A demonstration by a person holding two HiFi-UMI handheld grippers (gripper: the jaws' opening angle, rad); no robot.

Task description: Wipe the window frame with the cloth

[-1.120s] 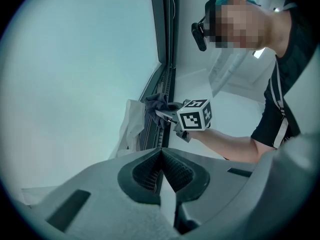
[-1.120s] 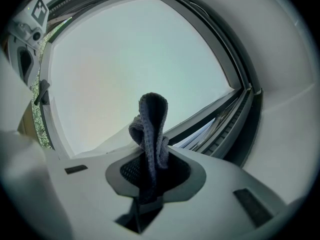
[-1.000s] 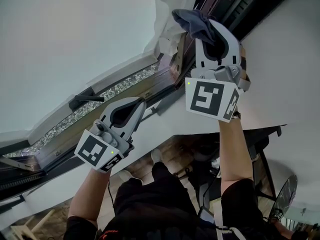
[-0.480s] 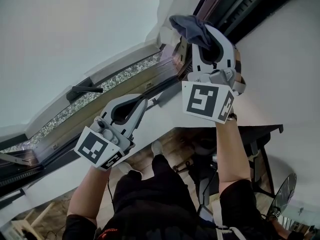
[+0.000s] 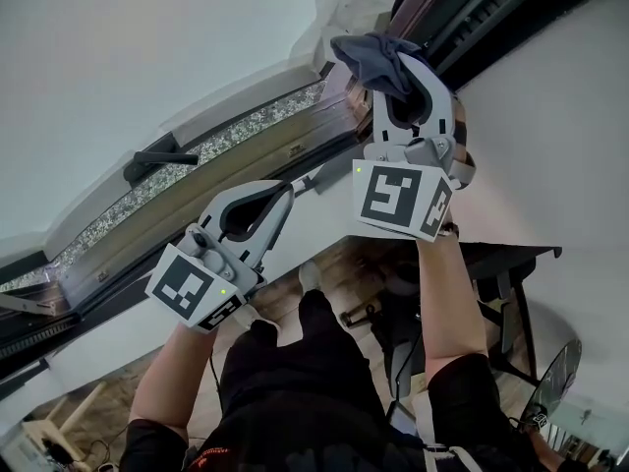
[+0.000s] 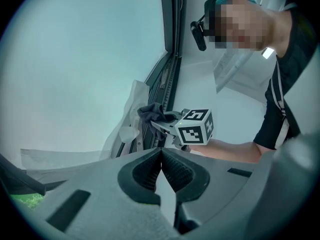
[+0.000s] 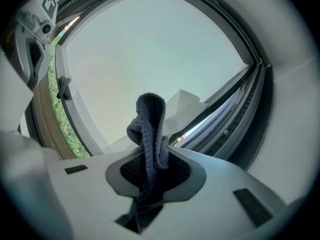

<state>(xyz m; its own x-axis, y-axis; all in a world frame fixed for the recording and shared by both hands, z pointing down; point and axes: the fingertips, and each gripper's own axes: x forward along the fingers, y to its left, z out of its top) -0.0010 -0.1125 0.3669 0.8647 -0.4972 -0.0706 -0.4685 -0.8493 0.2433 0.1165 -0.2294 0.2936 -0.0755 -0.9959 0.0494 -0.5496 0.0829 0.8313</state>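
Pale sky fills the glass, and the dark window frame (image 5: 257, 170) runs on a diagonal in the head view, from lower left up to the top-right corner, with a window handle (image 5: 157, 158) on its lower run. The right gripper (image 5: 398, 72) is clamped on the cloth (image 5: 369, 52), a dark grey-blue wad that sticks out past the jaw tips and is bunched into a loop in the right gripper view (image 7: 150, 124). The cloth sits up at the frame's top corner, next to a crumpled white sheet (image 5: 334, 13); contact with the frame can't be confirmed. From the cloth, the frame's rails lie just ahead and to the right of the claw. The left gripper (image 5: 280, 197) is pinched closed with nothing in it, low beside the bottom rail and well away from the cloth. The right hand is the nearer one, so the wipe likely goes along the rail's long axis.
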